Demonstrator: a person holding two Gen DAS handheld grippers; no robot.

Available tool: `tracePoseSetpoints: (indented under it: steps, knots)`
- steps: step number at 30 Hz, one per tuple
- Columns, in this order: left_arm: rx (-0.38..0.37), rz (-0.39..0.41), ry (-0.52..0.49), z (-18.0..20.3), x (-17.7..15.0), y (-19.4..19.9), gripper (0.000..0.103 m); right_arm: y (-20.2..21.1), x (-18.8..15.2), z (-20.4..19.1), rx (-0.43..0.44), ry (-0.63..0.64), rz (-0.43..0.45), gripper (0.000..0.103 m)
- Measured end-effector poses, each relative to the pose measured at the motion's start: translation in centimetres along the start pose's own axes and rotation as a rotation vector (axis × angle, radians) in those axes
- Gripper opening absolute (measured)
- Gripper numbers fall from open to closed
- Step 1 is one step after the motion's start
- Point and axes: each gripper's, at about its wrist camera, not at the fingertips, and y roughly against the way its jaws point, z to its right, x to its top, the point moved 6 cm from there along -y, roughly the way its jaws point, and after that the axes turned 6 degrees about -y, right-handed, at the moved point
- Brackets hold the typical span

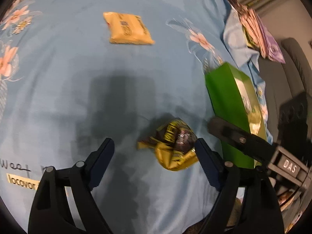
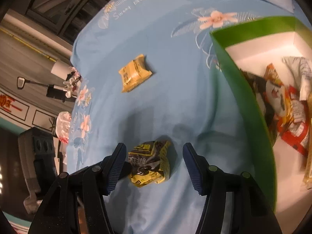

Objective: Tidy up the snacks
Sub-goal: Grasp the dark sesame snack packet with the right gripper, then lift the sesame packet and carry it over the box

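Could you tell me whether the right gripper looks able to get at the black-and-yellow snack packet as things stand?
Probably yes. The right gripper is open, and the black-and-yellow snack packet lies on the blue cloth between its fingers, nearer the left one. Nothing covers it; the green box stands clear to the side.

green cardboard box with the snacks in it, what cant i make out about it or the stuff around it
- Green cardboard box: right wrist view, its right side is cut off by the frame edge, so the full contents are hidden.
- Red and white snack packets inside: motion blur, print unreadable.
- Crumpled yellow and black snack packet: left wrist view, blurred, label unreadable.
- Pale yellow flat snack packet: too blurred to read.
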Motion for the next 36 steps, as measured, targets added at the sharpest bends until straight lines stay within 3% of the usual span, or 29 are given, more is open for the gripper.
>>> tracePoseSetpoints:
  steps: [6, 15, 18, 23, 32, 36]
  knots:
    - [0.013, -0.053, -0.03, 0.9, -0.8, -2.2, 0.073, -2.1, -1.1, 0.3, -0.035, 0.003, -0.087, 0.061]
    - [-0.032, -0.033, -0.06, 1.3, -0.7, -2.7, 0.059, -3.7, -1.3, 0.4, 0.031, -0.012, -0.126, 0.06]
    - [-0.01, -0.011, -0.085, 1.8, -0.7, -2.6, 0.057, -4.2, -1.4, 0.7, 0.032, -0.03, -0.142, 0.057]
    - [0.017, 0.078, -0.148, 3.2, -0.2, -1.7, 0.053, -3.0, -1.1, 0.5, 0.039, -0.022, -0.098, 0.053]
    - [-0.013, 0.293, -0.259, 7.9, 1.2, 1.4, 0.053, 3.2, 0.2, -1.1, 0.037, 0.057, 0.105, 0.053]
    - [-0.031, 0.337, -0.303, 10.0, 1.8, 1.8, 0.052, 6.0, 0.9, -0.7, 0.033, 0.07, 0.183, 0.051]
